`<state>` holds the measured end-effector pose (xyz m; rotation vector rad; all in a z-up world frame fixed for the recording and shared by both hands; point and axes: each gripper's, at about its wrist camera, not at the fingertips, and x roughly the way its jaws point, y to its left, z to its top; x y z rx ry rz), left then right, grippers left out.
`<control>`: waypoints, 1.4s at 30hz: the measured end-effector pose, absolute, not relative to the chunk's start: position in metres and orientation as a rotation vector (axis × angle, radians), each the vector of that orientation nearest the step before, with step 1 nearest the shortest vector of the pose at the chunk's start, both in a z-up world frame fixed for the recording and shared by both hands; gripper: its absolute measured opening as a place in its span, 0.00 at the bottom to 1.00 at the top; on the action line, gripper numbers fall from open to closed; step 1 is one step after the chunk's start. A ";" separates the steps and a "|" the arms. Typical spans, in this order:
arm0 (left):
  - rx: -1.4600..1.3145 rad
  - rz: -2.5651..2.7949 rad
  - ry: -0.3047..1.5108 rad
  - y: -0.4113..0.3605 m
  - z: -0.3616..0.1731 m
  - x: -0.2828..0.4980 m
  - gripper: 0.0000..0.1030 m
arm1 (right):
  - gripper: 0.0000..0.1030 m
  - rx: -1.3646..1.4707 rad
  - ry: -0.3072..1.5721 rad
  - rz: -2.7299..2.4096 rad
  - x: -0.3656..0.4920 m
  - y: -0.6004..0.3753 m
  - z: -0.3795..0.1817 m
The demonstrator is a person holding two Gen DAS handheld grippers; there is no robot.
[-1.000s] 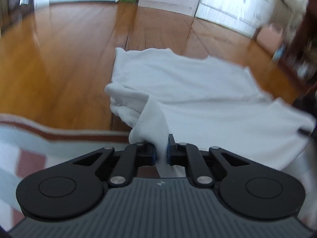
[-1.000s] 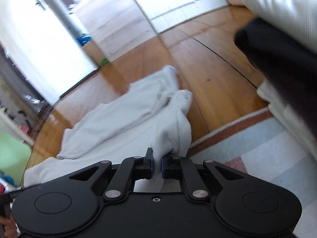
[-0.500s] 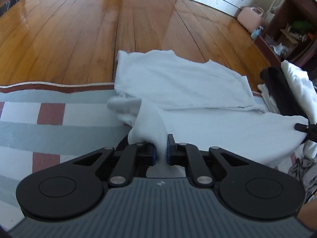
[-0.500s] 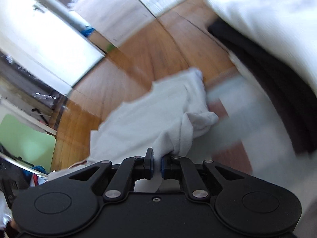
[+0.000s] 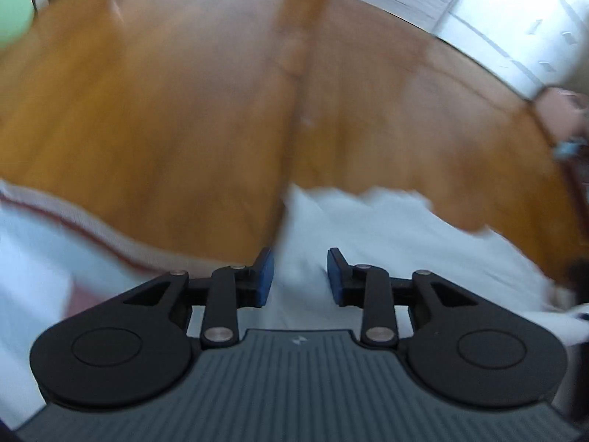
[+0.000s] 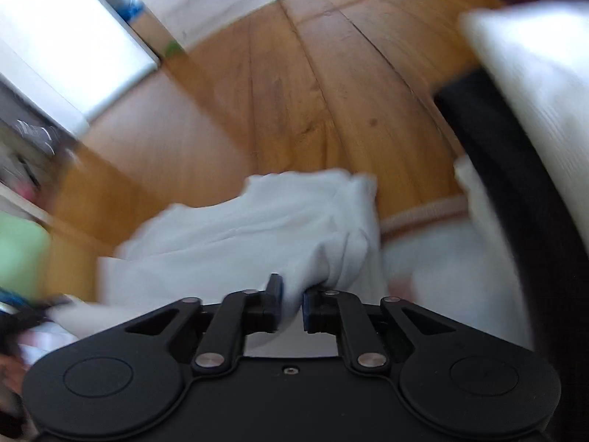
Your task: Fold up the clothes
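Note:
A white garment (image 5: 386, 243) lies spread over the striped rug and the wooden floor. My left gripper (image 5: 300, 276) is open, its blue pads apart, with the cloth lying loose below and between them. In the right wrist view the same white garment (image 6: 257, 235) is bunched in front of me. My right gripper (image 6: 291, 302) has its jaws close together with a fold of the garment between them. Both views are blurred by motion.
A striped rug (image 5: 33, 243) with a red-brown border covers the near floor. A stack of folded clothes, white (image 6: 533, 59) over black (image 6: 515, 169), rises at the right. Wooden floor (image 5: 184, 110) stretches ahead toward white cabinets (image 5: 515, 18).
My left gripper has opened and let go of the white cloth it was pinching. The right gripper's jaws have parted slightly but still hold cloth. Both cameras have swung.

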<state>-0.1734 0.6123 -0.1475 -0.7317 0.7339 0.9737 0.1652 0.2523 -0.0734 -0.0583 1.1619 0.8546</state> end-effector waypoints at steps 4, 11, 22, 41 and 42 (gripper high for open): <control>-0.737 1.005 0.694 0.622 -0.180 -0.174 0.31 | 0.16 -0.028 1.228 0.823 0.200 0.281 -0.122; -0.756 0.916 0.628 0.627 -0.175 -0.194 0.34 | 0.41 0.096 1.107 0.967 0.180 0.231 -0.112; -0.578 0.756 0.682 0.620 -0.174 -0.146 0.41 | 0.49 -0.318 0.860 0.939 0.142 0.232 -0.112; -0.517 0.643 0.689 0.597 -0.201 -0.135 0.05 | 0.78 -0.136 0.968 0.886 0.202 0.282 -0.173; -0.478 0.653 0.686 0.592 -0.196 -0.135 0.05 | 0.74 -0.132 0.951 0.896 0.200 0.281 -0.172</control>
